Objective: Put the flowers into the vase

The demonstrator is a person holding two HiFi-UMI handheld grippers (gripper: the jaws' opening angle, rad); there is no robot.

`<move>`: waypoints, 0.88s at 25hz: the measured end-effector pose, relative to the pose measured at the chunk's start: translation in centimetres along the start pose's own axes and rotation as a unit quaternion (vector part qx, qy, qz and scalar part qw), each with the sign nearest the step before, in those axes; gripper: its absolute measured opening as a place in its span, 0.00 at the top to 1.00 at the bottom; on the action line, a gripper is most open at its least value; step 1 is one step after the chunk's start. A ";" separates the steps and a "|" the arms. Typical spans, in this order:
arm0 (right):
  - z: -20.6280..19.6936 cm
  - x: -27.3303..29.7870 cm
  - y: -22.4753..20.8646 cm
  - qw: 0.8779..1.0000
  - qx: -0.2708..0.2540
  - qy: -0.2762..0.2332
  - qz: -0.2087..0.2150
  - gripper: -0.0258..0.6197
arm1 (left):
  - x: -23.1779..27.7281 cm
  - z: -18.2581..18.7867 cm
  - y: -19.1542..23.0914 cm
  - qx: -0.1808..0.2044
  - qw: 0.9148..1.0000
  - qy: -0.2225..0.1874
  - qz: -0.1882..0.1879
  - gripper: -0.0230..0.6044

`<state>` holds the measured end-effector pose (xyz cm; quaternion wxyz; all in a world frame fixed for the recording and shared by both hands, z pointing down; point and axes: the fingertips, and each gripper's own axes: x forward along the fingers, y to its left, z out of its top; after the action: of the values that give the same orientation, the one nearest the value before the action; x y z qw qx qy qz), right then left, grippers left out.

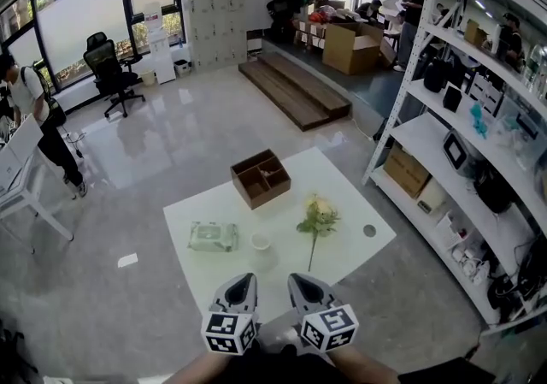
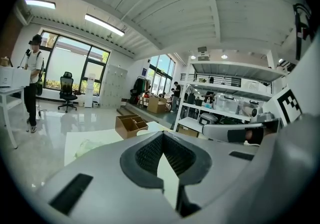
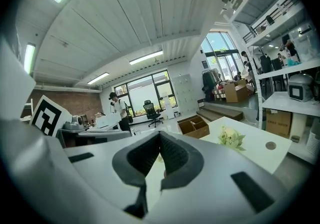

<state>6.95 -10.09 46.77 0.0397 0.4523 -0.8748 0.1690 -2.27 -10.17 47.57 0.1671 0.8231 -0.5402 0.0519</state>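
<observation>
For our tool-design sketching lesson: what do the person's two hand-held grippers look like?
The left gripper and right gripper match: pale grey plastic bodies tapering to dark grey ribbed jaws. Each carries a white marker cube printed with black squares. No cables or sleeves show.

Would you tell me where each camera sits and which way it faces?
Head view: on the head, facing steeply down at white table, flower, wooden box; forearms, left gripper, right gripper show.
Left gripper view: on that gripper, facing along its shut jaws across the table; right gripper at right.
Right gripper view: likewise along shut jaws, flower ahead-right; left gripper at left.
Shared: all three show the wooden box.
</observation>
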 end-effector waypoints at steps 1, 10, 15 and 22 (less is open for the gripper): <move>0.1 0.3 0.0 1.000 -0.002 0.000 -0.002 0.96 | 0.2 0.2 0.2 0.000 1.000 -0.001 -0.002 0.96; 0.4 2.2 -0.7 0.999 -0.013 0.000 -0.029 0.96 | 1.2 0.1 2.3 -0.010 1.000 0.003 -0.006 0.96; 0.2 3.0 -2.8 0.998 -0.013 0.008 -0.055 0.96 | 2.2 -0.3 2.8 -0.012 1.000 0.013 -0.012 0.96; -0.3 4.2 -4.1 0.997 0.002 0.019 -0.075 0.96 | 3.6 -1.2 3.3 -0.017 0.999 0.035 -0.018 0.96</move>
<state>7.77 -15.42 49.07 0.0683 0.5131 -0.8374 0.1755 -3.70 -14.11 50.41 0.2010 0.8275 -0.5199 0.0681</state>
